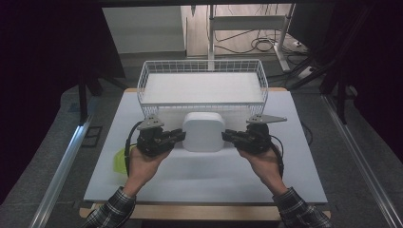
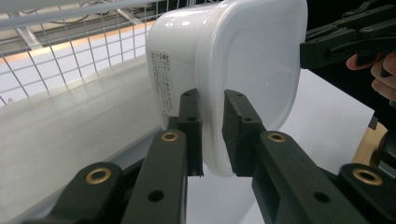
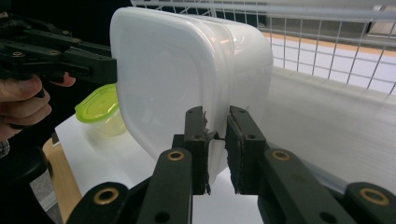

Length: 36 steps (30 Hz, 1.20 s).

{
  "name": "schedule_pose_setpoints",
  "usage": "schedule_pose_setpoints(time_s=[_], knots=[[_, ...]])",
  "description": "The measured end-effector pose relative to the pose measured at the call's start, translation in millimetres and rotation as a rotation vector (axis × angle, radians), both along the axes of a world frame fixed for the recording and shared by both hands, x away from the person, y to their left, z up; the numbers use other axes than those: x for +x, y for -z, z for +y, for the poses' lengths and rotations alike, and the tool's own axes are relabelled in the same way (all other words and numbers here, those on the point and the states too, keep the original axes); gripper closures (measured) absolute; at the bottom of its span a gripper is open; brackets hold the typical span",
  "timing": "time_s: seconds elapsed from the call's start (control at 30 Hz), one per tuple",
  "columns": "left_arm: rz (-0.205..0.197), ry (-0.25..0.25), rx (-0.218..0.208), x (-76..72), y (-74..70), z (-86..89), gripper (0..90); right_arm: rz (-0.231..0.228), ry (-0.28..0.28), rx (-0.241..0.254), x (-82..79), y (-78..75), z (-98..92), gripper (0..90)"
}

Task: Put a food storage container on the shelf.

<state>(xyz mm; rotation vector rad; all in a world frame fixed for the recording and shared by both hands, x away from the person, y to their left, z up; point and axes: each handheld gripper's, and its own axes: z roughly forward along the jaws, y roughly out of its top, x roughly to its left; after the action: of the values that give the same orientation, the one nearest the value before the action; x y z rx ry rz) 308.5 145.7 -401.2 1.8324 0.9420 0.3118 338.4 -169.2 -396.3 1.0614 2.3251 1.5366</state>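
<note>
Wire basket (image 1: 202,78), 12 o'clock, on the table (image 1: 204,175). White lidded container (image 1: 204,131), centre, pinched at its rim from 9 o'clock by the left gripper (image 1: 179,136), from 3 o'clock by the right gripper (image 1: 228,136). Risk: thin rim grips slipping, container tilting or dropping.

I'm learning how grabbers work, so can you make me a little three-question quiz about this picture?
1. True or false: both grippers clamp the rim of the white rounded plastic container.
2. What stands just behind it? A) white wire basket B) red bucket
3. What colour is the lid of the small tub on the table?

Key: 1 true: left gripper and right gripper pinch opposite edges. 2 A. 3 Yellow-green.
</note>
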Motion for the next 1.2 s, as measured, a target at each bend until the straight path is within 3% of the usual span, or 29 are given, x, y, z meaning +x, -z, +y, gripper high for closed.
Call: schedule_pose_setpoints(time_s=[1.2], knots=[[-0.075,-0.032,-0.042,29.7,-71.0,10.1,78.8,-0.078,0.013,0.031,34.2,-72.6,11.3,78.7]])
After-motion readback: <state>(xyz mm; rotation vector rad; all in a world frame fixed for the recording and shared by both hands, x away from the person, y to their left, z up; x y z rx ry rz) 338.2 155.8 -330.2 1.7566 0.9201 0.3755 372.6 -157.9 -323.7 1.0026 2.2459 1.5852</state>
